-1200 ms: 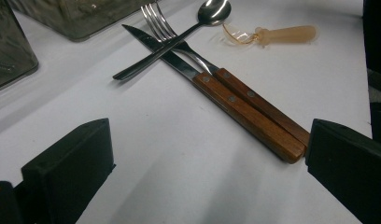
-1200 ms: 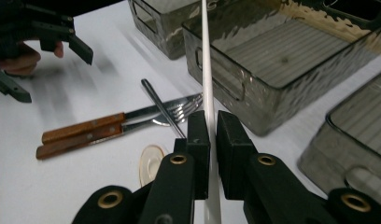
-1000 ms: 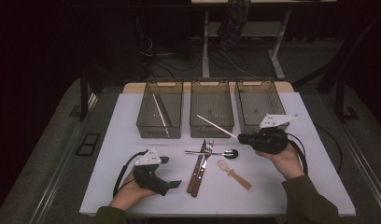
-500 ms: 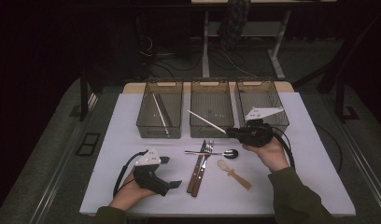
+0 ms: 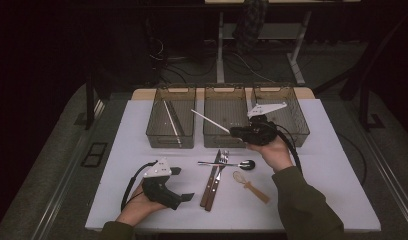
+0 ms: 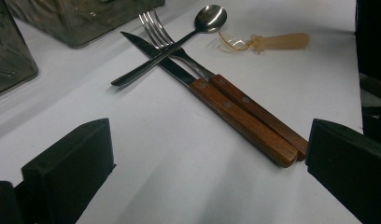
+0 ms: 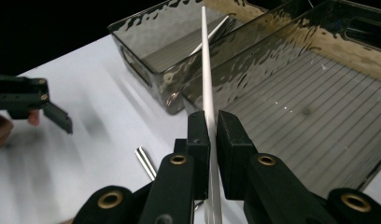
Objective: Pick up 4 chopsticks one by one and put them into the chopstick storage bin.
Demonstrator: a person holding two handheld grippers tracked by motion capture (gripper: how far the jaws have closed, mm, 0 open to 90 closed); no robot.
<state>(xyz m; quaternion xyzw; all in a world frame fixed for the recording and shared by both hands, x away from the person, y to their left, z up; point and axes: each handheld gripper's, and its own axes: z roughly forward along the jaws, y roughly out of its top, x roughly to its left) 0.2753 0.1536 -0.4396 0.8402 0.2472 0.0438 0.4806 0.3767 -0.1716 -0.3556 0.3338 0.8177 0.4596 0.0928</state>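
The white stick [image 7: 206, 70] runs off the bottom edge in the right gripper view, so its near end is cut off. The table [image 7: 53, 186] looks smeared and blurry there. The knife [image 6: 212, 95] blade is partly hidden under the spoon [image 6: 179, 39]. The small see-through thing [image 5: 249, 184] is too tiny to tell what it is

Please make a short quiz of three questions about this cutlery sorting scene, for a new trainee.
1. True or false: the right claw is shut on a white chopstick.
2. Which utensil lies across the knife and fork? A) metal spoon B) ladle C) whisk
3. Which bin already holds a chopstick?

Key:
1. True.
2. A.
3. The left bin, seen from the high view.
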